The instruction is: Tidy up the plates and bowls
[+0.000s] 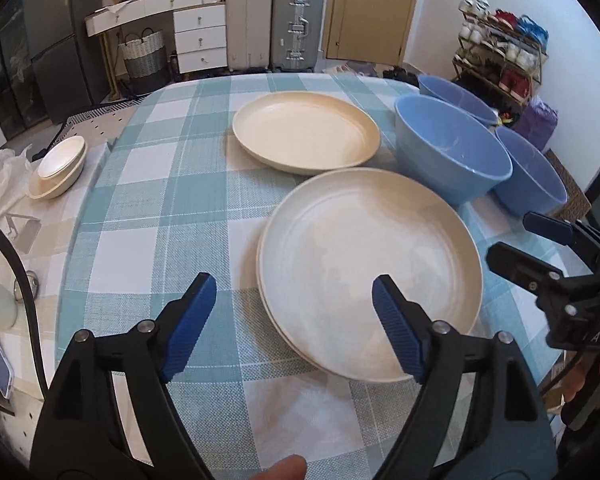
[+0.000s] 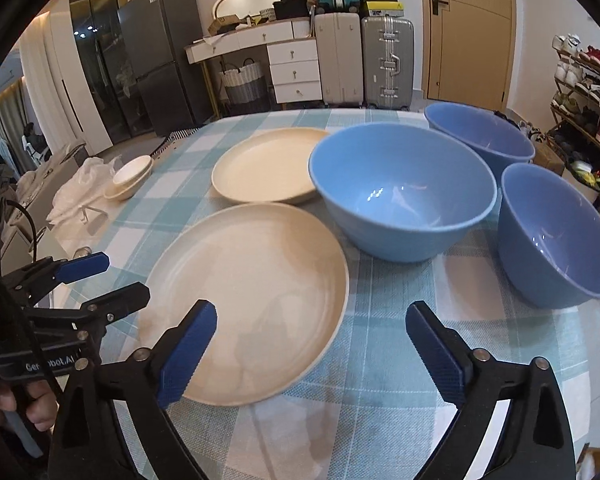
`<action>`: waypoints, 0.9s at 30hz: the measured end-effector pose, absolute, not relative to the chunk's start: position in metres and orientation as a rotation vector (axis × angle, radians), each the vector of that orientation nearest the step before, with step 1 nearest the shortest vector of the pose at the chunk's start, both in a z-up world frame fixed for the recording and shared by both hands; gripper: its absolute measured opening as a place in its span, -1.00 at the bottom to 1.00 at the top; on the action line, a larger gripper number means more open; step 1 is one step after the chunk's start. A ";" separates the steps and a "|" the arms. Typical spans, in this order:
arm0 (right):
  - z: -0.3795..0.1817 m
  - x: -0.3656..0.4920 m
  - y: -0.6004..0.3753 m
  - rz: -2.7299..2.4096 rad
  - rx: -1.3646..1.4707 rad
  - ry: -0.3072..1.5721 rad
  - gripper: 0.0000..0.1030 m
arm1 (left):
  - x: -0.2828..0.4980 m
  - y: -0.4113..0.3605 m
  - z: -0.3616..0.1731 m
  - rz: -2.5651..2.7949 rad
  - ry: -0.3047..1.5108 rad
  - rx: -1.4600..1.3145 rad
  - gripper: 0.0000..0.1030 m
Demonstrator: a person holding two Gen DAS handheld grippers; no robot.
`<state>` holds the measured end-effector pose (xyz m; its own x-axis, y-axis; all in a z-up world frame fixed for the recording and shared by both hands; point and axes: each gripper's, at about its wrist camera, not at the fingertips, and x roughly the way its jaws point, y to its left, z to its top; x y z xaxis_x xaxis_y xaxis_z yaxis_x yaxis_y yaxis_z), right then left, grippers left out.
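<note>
Both spread, empty grippers, left gripper [image 1: 294, 290] and right gripper [image 2: 312, 320], flank your near stacked cream round plates [image 1: 370, 272]; the far cream round plate [image 1: 306, 130] lies at twelve o'clock, nearer your left.

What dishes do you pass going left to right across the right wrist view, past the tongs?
small cream bowls → near cream plate → big blue bowl → blue bowl at the right edge

not much to read here tbh. the left tool [image 2: 100, 280] body has white lettering, looks like "ge..obot.ai" with the middle hidden. the right tool [image 1: 540, 248] shows just "a s". box labels on the suitcases are too small.
</note>
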<state>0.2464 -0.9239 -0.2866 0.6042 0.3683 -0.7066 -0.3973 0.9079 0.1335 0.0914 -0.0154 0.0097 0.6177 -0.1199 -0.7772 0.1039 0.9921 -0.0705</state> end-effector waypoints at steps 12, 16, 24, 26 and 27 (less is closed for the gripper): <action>-0.234 0.265 -0.943 0.523 -0.024 0.724 0.99 | 0.100 0.001 0.041 -0.057 0.842 -0.037 0.96; -0.221 0.275 -0.948 0.559 0.004 0.714 0.99 | 0.111 0.004 0.053 -0.026 0.824 -0.047 0.96; -0.198 0.300 -0.941 0.586 -0.017 0.689 0.99 | 0.134 0.009 0.077 0.017 0.781 -0.045 0.96; -0.192 0.306 -0.940 0.584 -0.016 0.684 0.99 | 0.140 0.009 0.081 0.027 0.778 -0.038 0.96; -0.191 0.307 -0.939 0.593 -0.018 0.681 0.99 | 0.143 0.010 0.083 0.029 0.774 -0.039 0.96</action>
<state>0.3073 -0.9388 -0.1905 0.6189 0.5102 -0.5972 -0.5214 0.8355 0.1734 0.1429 0.0103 0.0830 0.7148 0.0117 -0.6993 -0.0402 0.9989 -0.0244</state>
